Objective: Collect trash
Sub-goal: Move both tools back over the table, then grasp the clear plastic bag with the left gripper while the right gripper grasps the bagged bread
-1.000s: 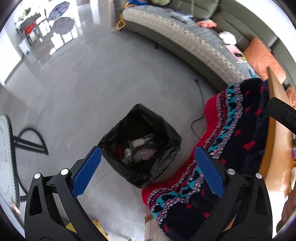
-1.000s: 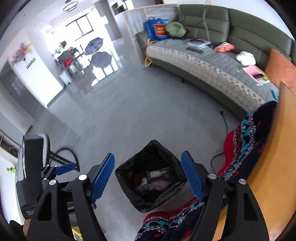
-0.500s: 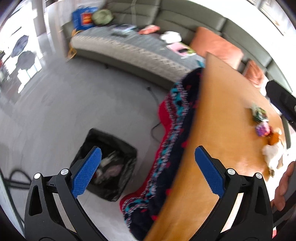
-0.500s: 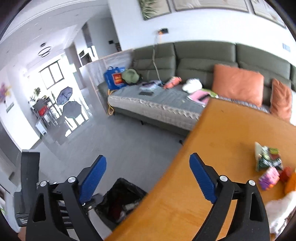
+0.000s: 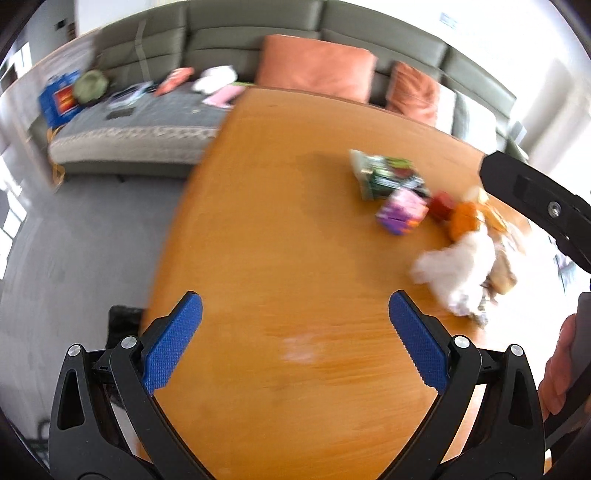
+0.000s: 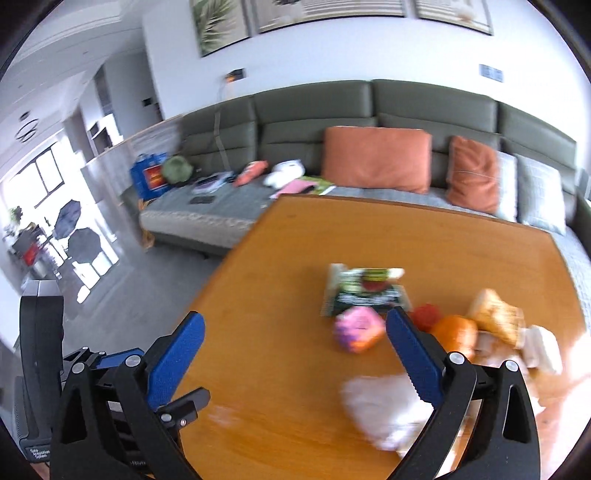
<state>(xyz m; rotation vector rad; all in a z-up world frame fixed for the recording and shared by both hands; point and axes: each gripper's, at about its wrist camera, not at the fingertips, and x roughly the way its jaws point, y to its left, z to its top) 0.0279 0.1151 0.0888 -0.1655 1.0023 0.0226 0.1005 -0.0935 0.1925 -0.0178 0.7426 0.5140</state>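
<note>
Left wrist: both grippers' jaws gape empty over bare table (image 5: pixel 280 229), trash cluster (image 5: pixel 436 218) toward its right edge.

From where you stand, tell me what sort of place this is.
Most likely a home living room: a long green sofa with orange cushions runs along the wall under framed pictures, and a wooden table in front holds snack wrappers and crumpled tissue.

Green sofa (image 6: pixel 369 110) with orange cushions (image 6: pixel 376 158) behind wooden table (image 6: pixel 295 369); grey floor (image 5: pixel 74 240), bright windows (image 6: pixel 40 177) left.
</note>
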